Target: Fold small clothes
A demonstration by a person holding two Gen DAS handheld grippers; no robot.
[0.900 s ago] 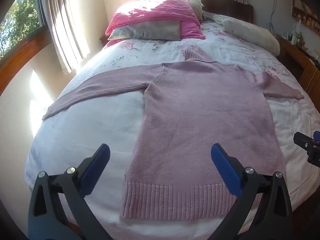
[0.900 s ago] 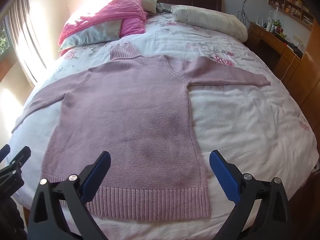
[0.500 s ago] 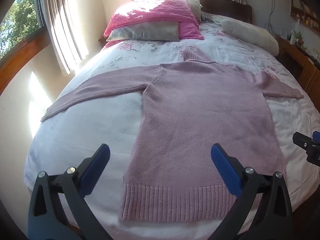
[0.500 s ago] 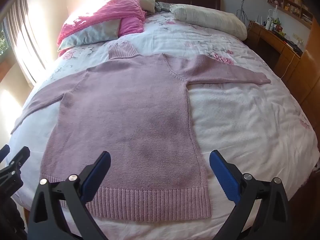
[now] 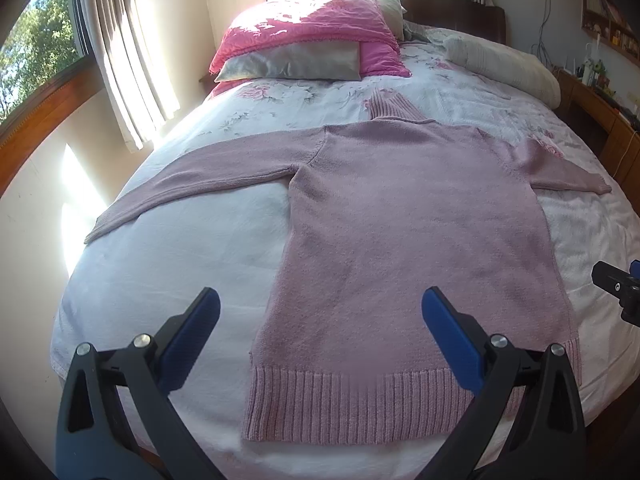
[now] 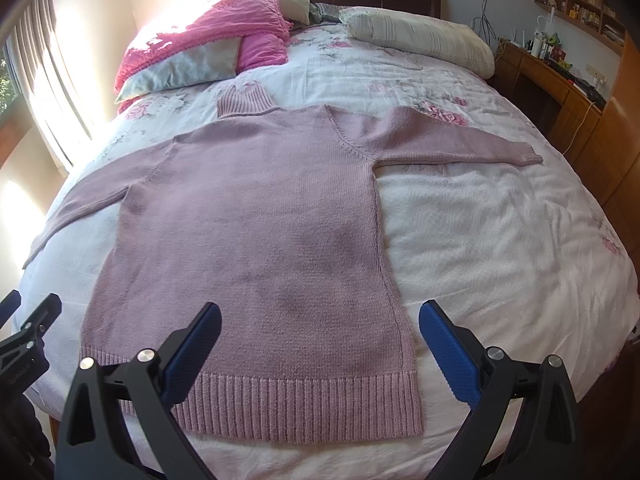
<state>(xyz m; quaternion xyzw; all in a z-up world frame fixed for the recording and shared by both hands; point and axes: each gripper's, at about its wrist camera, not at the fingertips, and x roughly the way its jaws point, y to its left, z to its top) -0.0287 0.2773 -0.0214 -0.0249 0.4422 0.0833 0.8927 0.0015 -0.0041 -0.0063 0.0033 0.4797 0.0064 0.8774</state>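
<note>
1. The pink sweater (image 5: 408, 248) lies flat and unfolded on the bed (image 5: 180, 280), sleeves out toward 9 and 3 o'clock, collar at 12.
2. The left gripper (image 5: 320, 320) and right gripper (image 6: 320, 332) hover near the hem, both spread wide and empty.
3. No fold is started; next probably calls for pinching a sleeve or hem corner.

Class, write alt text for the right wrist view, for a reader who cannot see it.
A mauve knitted sweater lies flat on a bed, sleeves spread wide, ribbed hem nearest the camera. The open right gripper hovers over the hem, holding nothing, and the left gripper shows at the left edge. Pink pillows sit at the head.
</note>
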